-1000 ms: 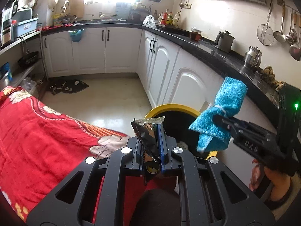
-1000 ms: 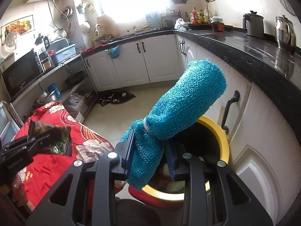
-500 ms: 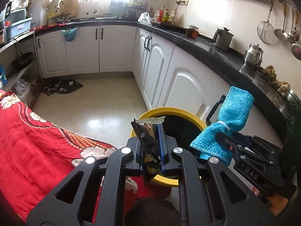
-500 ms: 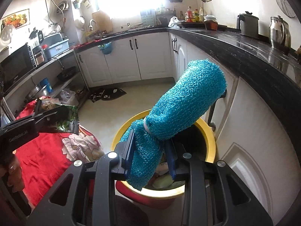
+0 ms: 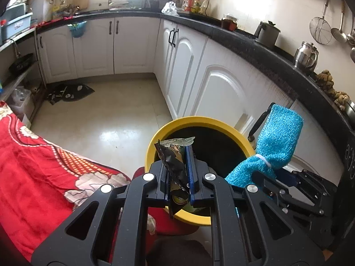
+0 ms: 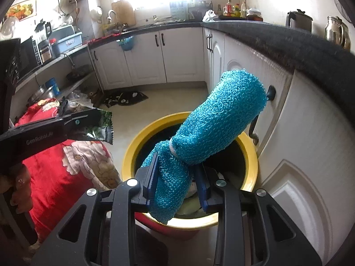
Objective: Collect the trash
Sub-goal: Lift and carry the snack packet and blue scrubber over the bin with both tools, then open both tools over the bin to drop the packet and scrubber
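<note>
Right gripper, clamped on a blue scrubber, hangs above the yellow bin; left gripper, pinching a snack wrapper, sits near its left rim.

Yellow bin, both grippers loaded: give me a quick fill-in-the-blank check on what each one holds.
1. The left gripper is shut on a dark snack ____.
2. The right gripper holds a rolled ____ cloth.
3. Both grippers hover at a bin with a ____ rim.
4. Left of the bin lies a ____ floral blanket.

Missing words: wrapper; blue; yellow; red
</note>
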`<state>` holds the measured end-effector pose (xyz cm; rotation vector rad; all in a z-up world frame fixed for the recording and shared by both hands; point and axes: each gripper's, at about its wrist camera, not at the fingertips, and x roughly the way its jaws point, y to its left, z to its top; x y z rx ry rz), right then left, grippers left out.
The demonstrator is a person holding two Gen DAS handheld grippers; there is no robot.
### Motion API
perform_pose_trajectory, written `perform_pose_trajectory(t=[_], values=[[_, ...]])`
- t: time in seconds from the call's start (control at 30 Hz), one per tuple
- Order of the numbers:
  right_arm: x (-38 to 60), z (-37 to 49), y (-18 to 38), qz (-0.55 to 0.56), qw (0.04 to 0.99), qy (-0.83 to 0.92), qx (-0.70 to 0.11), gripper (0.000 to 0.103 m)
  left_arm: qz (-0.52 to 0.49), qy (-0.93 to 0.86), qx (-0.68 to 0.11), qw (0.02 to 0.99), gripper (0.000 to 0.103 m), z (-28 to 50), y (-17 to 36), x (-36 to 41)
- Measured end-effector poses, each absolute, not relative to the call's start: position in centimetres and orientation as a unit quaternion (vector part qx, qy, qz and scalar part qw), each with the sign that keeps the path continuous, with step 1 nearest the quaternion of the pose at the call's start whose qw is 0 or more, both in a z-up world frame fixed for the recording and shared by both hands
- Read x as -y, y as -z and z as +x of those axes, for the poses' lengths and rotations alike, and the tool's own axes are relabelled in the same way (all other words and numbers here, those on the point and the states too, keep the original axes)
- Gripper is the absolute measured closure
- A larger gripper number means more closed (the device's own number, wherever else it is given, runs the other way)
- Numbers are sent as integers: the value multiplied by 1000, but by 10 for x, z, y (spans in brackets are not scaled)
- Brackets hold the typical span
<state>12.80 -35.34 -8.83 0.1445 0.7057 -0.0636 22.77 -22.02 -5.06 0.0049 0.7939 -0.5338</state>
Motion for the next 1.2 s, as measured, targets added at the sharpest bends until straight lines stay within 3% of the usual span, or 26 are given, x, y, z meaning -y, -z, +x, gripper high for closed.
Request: perform_pose_trajectory(t=[0.67,1.2], values=[[344,155,131,34,919,55,-390,73,6,266,-434,861,95,247,97,246],[352,158,138,84,913,34,-397,68,2,272,-456,847,94,260,105,255]])
